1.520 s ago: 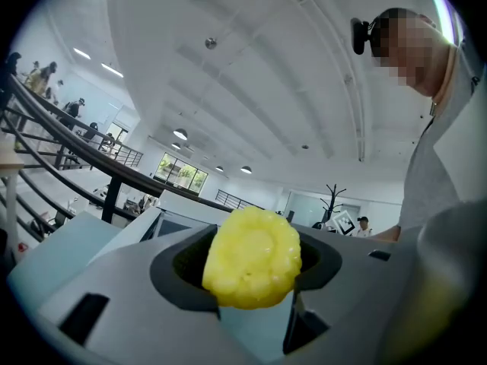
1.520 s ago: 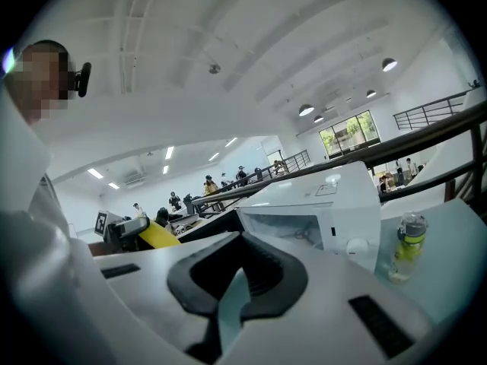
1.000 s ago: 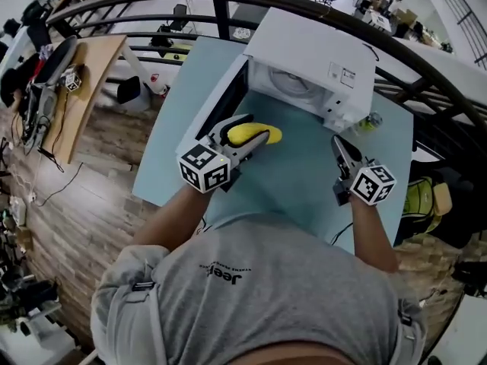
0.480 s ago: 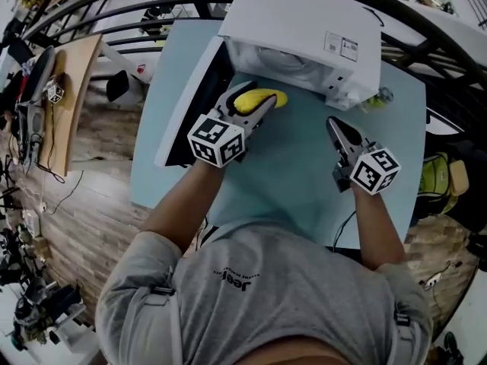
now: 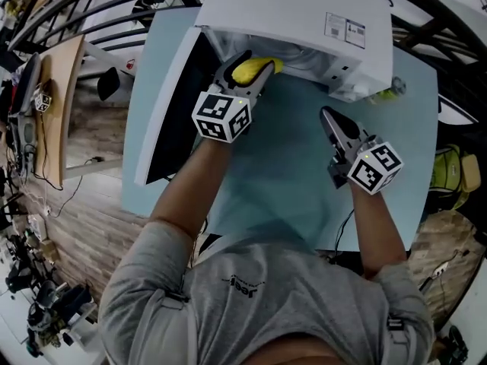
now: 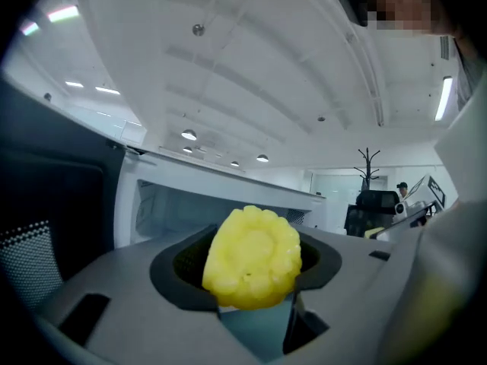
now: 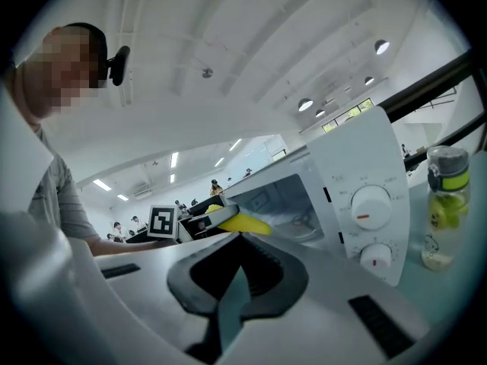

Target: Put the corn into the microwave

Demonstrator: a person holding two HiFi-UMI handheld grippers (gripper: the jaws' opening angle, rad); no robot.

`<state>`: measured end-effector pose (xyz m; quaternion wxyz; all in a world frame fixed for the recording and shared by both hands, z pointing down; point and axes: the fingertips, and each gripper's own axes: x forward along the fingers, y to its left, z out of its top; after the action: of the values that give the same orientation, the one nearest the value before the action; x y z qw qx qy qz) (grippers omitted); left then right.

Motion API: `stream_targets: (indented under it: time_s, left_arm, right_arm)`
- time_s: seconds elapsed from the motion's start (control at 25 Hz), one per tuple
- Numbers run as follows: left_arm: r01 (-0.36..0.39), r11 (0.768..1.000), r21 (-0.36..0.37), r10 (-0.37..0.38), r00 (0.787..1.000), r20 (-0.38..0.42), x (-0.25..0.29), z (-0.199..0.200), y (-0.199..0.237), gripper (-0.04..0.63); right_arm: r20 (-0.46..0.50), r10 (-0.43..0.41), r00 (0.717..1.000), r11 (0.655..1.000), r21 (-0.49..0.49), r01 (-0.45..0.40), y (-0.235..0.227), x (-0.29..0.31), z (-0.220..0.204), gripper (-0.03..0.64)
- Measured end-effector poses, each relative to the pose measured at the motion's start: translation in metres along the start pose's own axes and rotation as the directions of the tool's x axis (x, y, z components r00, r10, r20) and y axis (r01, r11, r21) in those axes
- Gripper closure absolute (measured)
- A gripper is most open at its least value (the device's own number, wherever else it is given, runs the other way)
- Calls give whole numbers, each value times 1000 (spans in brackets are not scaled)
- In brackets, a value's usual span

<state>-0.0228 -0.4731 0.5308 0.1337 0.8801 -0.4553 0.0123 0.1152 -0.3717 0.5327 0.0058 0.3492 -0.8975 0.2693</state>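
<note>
1. Over at the far edge of the table (image 5: 304,181), the microwave (image 5: 304,14) stands with its door (image 5: 171,105) swung wide to the left, so the cavity is free to take the corn.
2. That corn (image 6: 253,258) is not on the table. It hangs in the left tongs (image 5: 242,71) right at the mouth of the cavity, just under the top lip, and as far as I can judge it is not yet set down inside.
3. It lies lengthwise along the tongs, pointing into the opening; I'd say that is so it goes in end first and clears the frame.
4. As for the left tongs, the jaws stand partway apart and are clenched on the cob, one on either side, with its blunt end facing back between them.
5. Over the right half of the table, the right tongs (image 5: 327,116) hover short of the microwave's front and well apart from the corn. Their jaws are drawn together with nothing held, probably just keeping clear.
6. A small bottle (image 7: 445,204) beside the microwave's right side is touched by neither.
</note>
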Motion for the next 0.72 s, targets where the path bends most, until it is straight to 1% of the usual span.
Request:
stream_targets:
  time_s: [0.16,0.4,0.56,0.72]
  left_arm:
    - [-19,999,47,17,999,35,16,4,9,347]
    - [-49,995,92,46,998,38,40,0,18,347]
    - [-56,992,112,53,998,30,51,-5,20,347]
    - [-57,989,134,59,998,-8,62,-16,23,347]
  right_arm:
    - [-10,19,1000,1000,11,-19,-2,7,-13,599]
    - [-14,24,1000,1000,13,-24,-6,9,-23,599]
    - [-3,24,1000,1000,13,-24,-10,9,-24,600]
    - [3,20,1000,1000,18,-20,-15,9,-25,600]
